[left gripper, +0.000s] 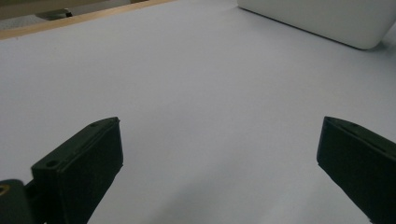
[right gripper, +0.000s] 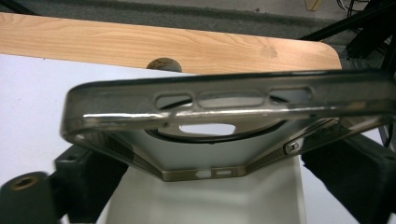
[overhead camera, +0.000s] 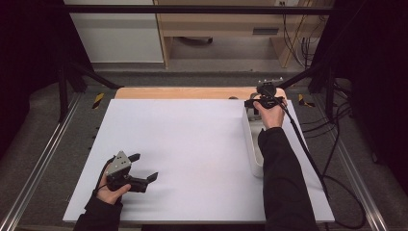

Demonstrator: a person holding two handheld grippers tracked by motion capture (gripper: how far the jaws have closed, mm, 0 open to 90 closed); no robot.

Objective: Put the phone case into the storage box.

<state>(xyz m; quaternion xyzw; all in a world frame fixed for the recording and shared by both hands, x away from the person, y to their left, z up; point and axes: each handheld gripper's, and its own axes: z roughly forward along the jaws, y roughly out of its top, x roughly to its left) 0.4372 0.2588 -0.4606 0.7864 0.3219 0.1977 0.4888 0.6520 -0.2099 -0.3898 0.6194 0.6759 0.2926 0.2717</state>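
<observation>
High view: left gripper (overhead camera: 144,167) low over white table (overhead camera: 192,144), jaws wide apart; right gripper (overhead camera: 260,103) at far end of white tray (overhead camera: 254,154). Left gripper view: jaws apart w/ nothing between. Right gripper view: jaws clamped on clear phone case (right gripper: 224,121), held above tray.

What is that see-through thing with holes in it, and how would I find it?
Start at the white table and go to its far right side, where a long white tray sits. Above the tray's far end, the right hand-held gripper grips a phone case. It is smoky and clear, with slot cut-outs along its edge.
</observation>
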